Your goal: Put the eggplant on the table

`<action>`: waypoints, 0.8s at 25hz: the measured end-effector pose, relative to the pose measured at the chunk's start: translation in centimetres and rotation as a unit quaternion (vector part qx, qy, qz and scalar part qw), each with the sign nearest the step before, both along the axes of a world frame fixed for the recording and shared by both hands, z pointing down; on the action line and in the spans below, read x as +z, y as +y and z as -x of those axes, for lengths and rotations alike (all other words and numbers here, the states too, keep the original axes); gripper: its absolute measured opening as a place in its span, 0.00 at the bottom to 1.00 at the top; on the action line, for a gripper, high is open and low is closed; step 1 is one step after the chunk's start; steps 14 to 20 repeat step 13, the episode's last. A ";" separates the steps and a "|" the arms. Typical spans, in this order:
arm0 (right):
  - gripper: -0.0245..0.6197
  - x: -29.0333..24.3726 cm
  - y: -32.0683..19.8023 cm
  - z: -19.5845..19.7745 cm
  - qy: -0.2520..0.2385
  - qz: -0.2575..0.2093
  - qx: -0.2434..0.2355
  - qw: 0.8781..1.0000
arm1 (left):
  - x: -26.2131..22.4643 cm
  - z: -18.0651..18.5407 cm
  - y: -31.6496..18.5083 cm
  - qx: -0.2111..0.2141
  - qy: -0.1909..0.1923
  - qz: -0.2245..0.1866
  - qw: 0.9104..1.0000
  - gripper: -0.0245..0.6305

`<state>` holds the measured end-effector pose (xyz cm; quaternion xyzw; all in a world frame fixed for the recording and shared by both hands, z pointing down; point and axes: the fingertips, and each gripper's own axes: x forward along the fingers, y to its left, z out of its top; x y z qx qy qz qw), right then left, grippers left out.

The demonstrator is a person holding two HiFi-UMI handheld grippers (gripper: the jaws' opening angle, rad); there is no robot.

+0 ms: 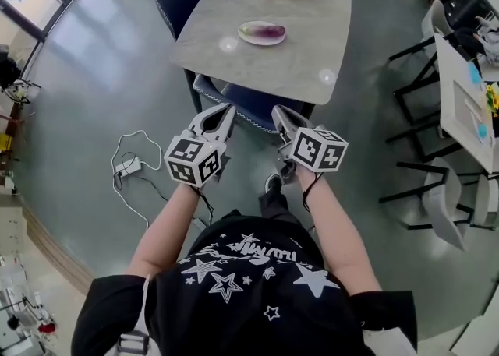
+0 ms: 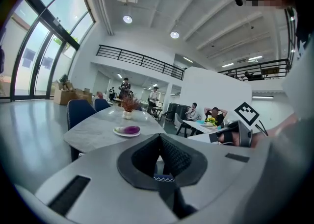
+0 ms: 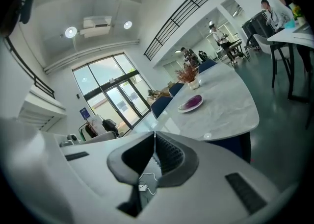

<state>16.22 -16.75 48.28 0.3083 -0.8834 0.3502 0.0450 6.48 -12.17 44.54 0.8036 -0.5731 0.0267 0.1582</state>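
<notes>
Out on the grey table, the eggplant is lying on a pale plate, glossy purple and fading to a green end. It's stretching left-right, green end pointing left. I'm holding my left gripper and right gripper near the table's edge, both clenched on nothing.

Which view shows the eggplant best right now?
Head view: it looks down on the eggplant, whole on its plate on the table. Both gripper views catch it too, but small, far off and edge-on.
</notes>
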 end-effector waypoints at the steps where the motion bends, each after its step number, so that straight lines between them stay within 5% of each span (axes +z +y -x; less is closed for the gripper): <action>1: 0.07 -0.1 0.8 0.3 0.005 -0.006 0.000 1.000 | 0.0 0.1 0.7 0.003 0.001 -0.002 1.000 0.05; 13: 0.07 -1.3 8.4 0.4 0.043 -0.038 0.030 0.998 | -0.4 2.1 7.6 0.016 0.008 -0.011 1.000 0.05; 20: 0.07 -1.3 8.4 0.4 0.043 -0.038 0.030 0.998 | -0.4 2.1 7.6 0.016 0.008 -0.011 1.000 0.05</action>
